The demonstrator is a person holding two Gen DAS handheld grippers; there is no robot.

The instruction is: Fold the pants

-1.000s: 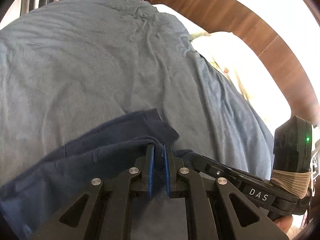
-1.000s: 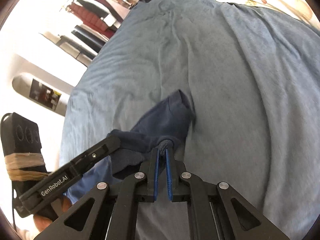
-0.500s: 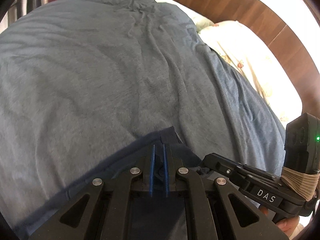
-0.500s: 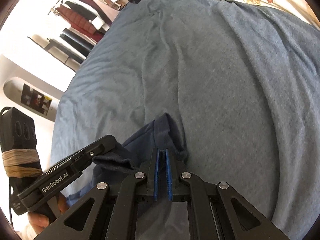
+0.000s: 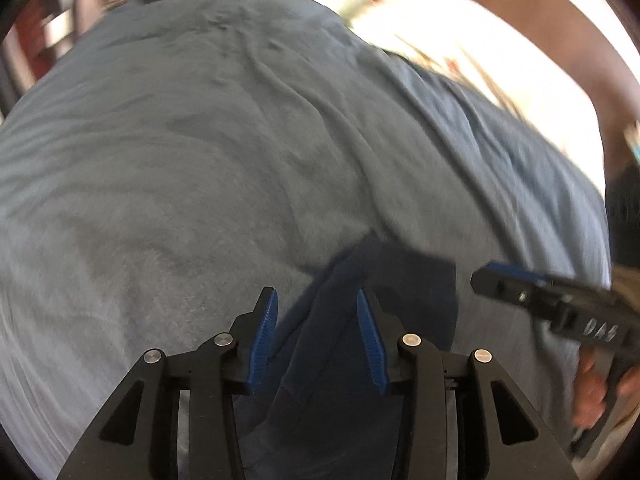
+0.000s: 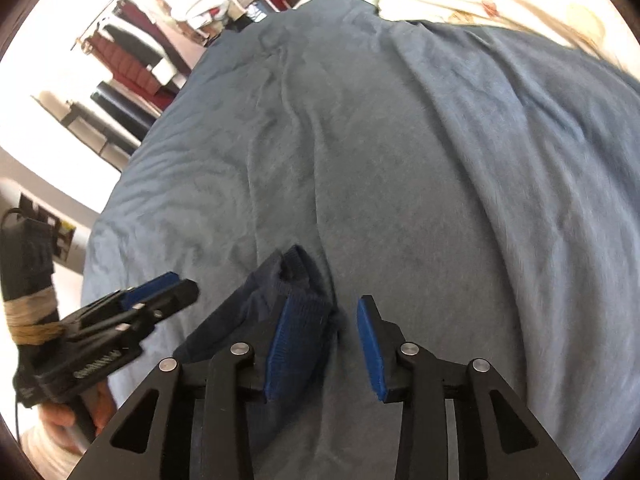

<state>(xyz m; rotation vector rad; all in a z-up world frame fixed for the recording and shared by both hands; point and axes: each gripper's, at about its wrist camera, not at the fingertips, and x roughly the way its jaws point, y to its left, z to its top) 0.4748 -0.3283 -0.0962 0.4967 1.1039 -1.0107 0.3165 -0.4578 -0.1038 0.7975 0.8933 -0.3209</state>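
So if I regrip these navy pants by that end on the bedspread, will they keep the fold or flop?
Probably flop: the navy pants lie in soft creases, so they look limp. They seem light knit fabric, easy to lift. The gray-blue bedspread is wrinkled too, so dragging may bunch both.

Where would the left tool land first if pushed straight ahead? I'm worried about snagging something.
Probably the dark blue pants, which lie between the open left tool fingers, on the grey-blue bedspread. Depth is unclear through the blur.
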